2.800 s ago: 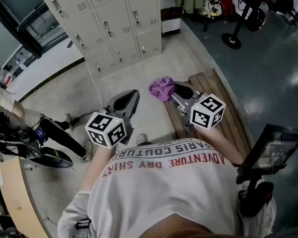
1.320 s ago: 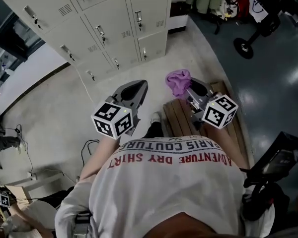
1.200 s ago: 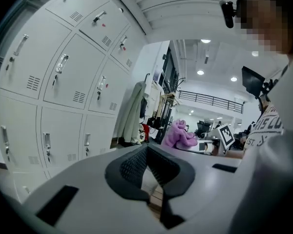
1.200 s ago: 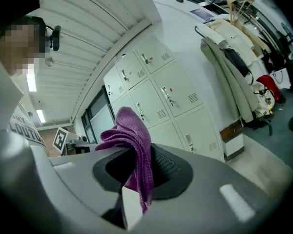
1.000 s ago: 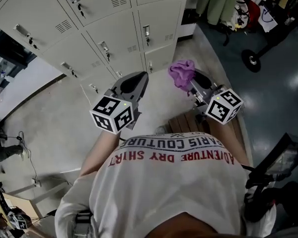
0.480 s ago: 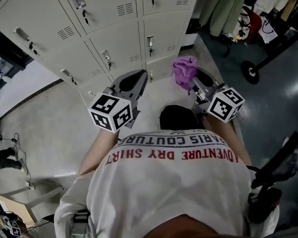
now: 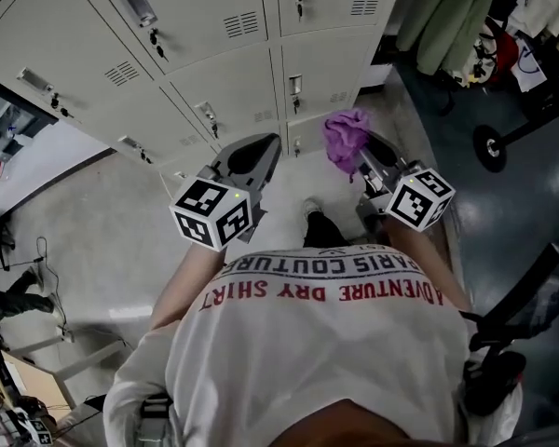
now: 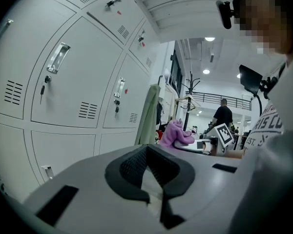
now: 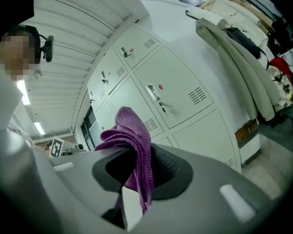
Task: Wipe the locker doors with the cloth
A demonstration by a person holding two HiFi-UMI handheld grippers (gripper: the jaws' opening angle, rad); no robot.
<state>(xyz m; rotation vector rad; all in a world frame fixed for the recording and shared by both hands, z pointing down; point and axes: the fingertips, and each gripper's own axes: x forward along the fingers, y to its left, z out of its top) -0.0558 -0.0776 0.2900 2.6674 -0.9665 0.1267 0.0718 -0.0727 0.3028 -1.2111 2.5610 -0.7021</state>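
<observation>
**A:** Head view is showing the right gripper (image 7: 361, 153) holding the purple cloth (image 7: 346, 136) up in front of the locker doors (image 7: 233, 87). Is anything touching the metal?

**B:** No. The cloth is hanging in the air near the lower doors, apart from them. In the right gripper view the jaws are clamping on it. A bunched fold is standing above the fingers and a tail is drooping down between them.

**A:** And the left gripper (image 7: 257, 152)?

**B:** Its jaws are sitting together with nothing between them. It is pointing toward the lockers just beside the right one and carrying nothing.

**A:** So what is going to make the wipe go well?

**B:** I'm judging that the bunched part should be leading, so fabric and not the fingertips is meeting the door. Only a fold is being pinched, so the hold is looking slim. Pressing lightly and dragging the cloth behind the jaws, rather than shoving it ahead, should be keeping it from pulling free.

**A:** Anything worth watching for?

**B:** Each door is carrying a handle (image 7: 136, 6), a dangling key (image 7: 158, 37) and vent slots (image 7: 239, 24). The cloth's knit could be catching on those, so I'd be slowing down there and working around them. I'd also be taking one door at a time, from its top edge downward.
</observation>
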